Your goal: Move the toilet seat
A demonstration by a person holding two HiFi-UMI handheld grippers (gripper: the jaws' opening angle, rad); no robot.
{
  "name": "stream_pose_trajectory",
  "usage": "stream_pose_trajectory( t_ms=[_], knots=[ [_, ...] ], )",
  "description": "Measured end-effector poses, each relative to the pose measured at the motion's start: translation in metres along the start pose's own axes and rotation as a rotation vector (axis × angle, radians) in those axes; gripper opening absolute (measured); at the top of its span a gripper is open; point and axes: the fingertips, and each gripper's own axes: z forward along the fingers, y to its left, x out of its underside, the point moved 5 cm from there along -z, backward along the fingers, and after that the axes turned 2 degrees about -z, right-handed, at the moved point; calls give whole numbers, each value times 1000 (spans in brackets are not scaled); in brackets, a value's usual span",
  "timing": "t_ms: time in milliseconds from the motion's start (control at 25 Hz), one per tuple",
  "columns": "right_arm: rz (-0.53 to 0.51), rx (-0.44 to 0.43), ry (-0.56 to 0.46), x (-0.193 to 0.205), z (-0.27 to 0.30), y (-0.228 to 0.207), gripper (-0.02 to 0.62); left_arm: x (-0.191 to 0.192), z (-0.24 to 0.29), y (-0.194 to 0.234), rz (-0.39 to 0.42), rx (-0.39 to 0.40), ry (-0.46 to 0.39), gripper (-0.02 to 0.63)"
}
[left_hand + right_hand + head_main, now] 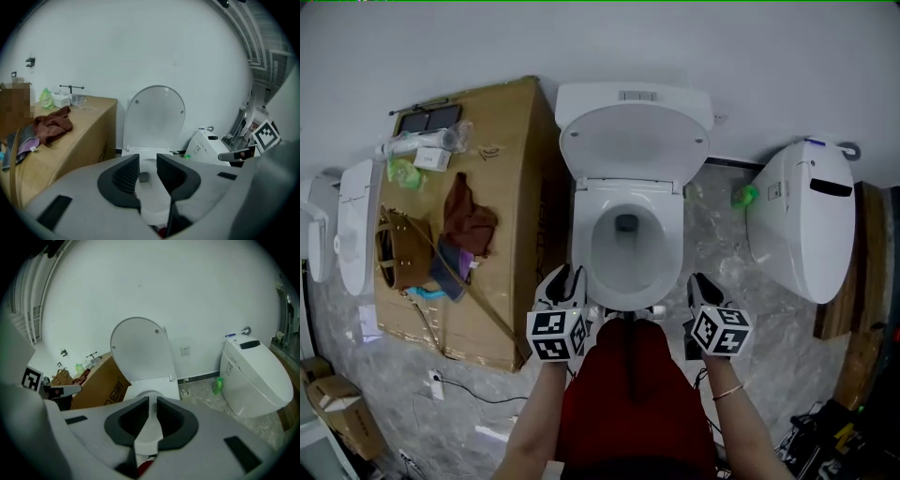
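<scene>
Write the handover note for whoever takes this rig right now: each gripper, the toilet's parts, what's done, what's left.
Left gripper: tongs apart, empty, by the front left of the bowl.
Right gripper: tongs a slit apart, no grip visible, front right.
Lid stands up against the tank; seat seems down on the bowl.
Done: nothing I can see. Left: grip the seat, move it.
</scene>
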Motion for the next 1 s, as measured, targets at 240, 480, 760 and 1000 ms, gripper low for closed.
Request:
stream_pose_trajectory(
  t_ms=[240, 480, 760, 1000],
  knots=[
    [33, -16, 113, 39, 43, -12, 112, 43, 35, 16, -60, -14, 87, 114],
    [70, -18, 221, 80, 85, -29, 208, 94, 74, 39, -109, -43, 179, 140],
    [66, 14, 305, 123, 128, -48, 262, 150, 112, 72, -161, -91, 266, 158],
    [123, 23, 385, 158, 158, -65, 279, 192, 133, 85, -226, -105, 346, 189]
  ],
)
